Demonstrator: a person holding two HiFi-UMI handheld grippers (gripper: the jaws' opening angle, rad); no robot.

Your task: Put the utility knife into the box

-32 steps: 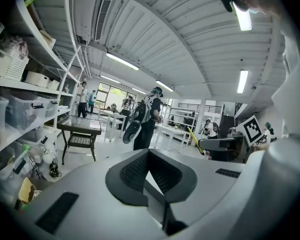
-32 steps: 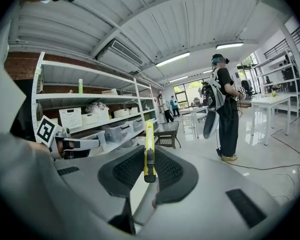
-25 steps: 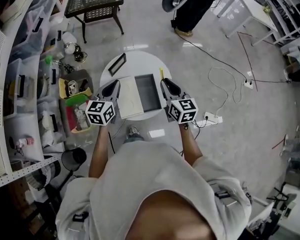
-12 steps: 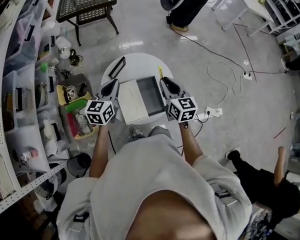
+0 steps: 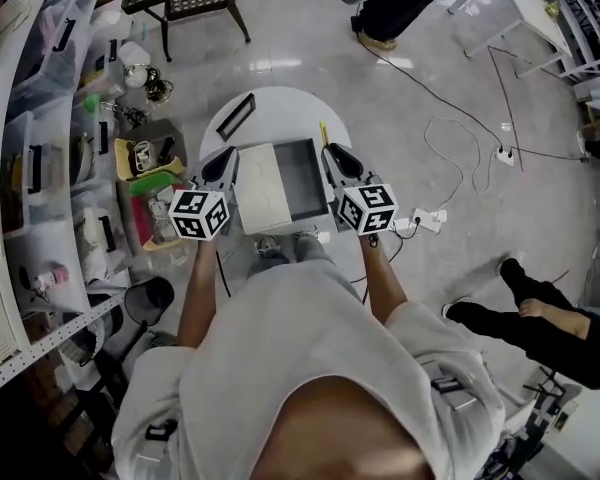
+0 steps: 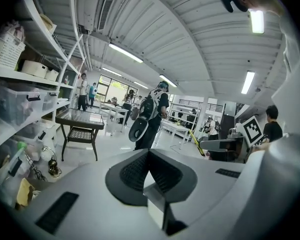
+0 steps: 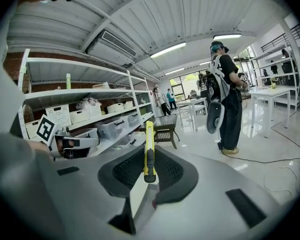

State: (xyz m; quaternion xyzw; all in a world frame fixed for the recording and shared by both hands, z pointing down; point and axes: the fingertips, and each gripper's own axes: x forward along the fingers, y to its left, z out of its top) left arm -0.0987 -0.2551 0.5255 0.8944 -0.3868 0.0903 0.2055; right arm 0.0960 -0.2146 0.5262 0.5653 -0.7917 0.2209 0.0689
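utility knife [image 7: 149, 145] clamped in right gripper [image 7: 150, 158]

The open box [image 5: 302, 180] sits just left of the right claw [image 5: 332, 156], its hollow bare and open from above. The utility knife [image 5: 323, 138] gripped in that claw juts ahead beside the box wall. The flat white lid [image 5: 257, 190] fills the gap across to the left claw [image 5: 225, 160]. Ahead, a black frame [image 5: 235, 118] lies on the table [image 5: 280, 113].

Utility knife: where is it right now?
The utility knife is clamped in the right gripper, sticking out past its jaws; in the head view, just right of the open box.
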